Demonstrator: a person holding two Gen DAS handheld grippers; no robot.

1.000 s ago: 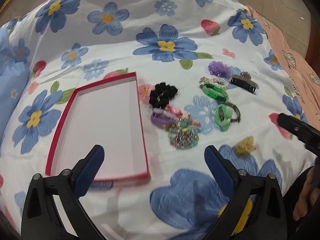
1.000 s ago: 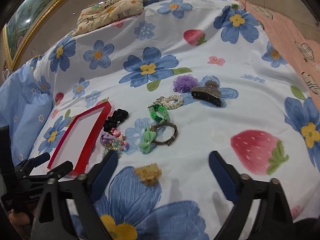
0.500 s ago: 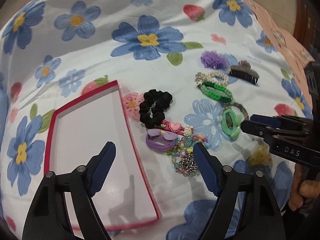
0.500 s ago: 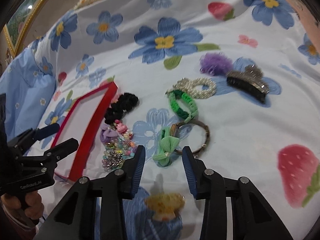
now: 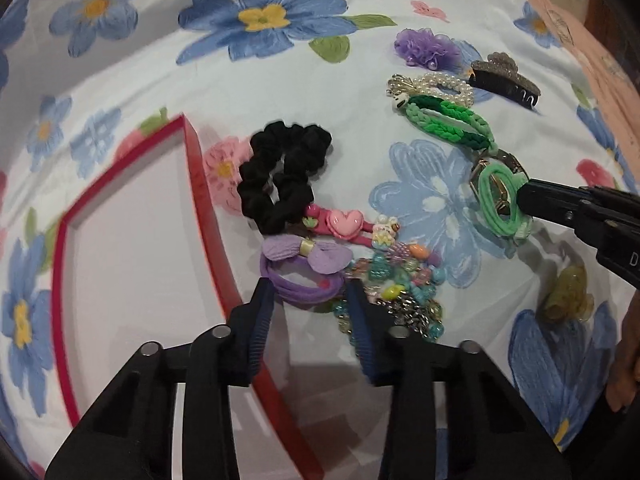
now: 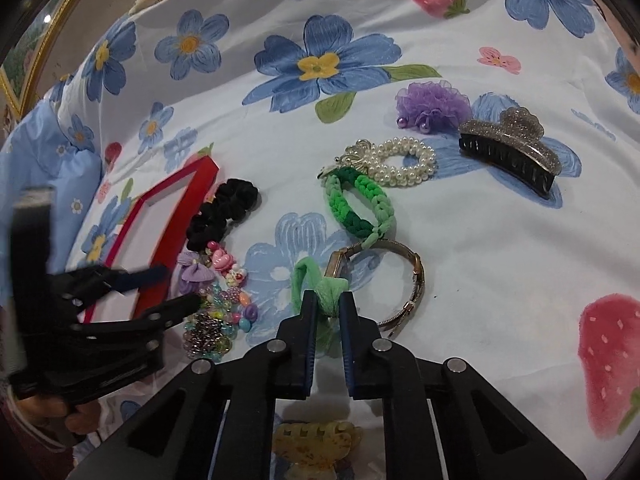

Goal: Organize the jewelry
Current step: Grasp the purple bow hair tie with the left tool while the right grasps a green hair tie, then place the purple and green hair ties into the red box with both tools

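Observation:
A red-rimmed white tray (image 5: 200,184) lies at the left on the flowered bedsheet. My left gripper (image 5: 310,294) has closed around the purple bow hair tie (image 5: 304,268), its fingers on either side of the loop. My right gripper (image 6: 328,304) is shut on the light green hair tie (image 6: 316,284), which lies over a metal bracelet (image 6: 416,280). It also shows in the left wrist view (image 5: 496,200). A black scrunchie (image 5: 284,172), a pink heart clip (image 5: 344,222) and a bead pile (image 5: 400,280) lie by the tray.
Further right lie a braided green band (image 6: 360,204), a pearl bracelet (image 6: 404,162), a purple flower tie (image 6: 432,102) and a glittery black claw clip (image 6: 508,152). A yellow claw clip (image 6: 316,440) lies under my right gripper. A blue pillow (image 6: 36,176) sits at the left.
Both grippers moved forward and down to the pile and closed: the left around the purple bow tie, the right on the light green tie.

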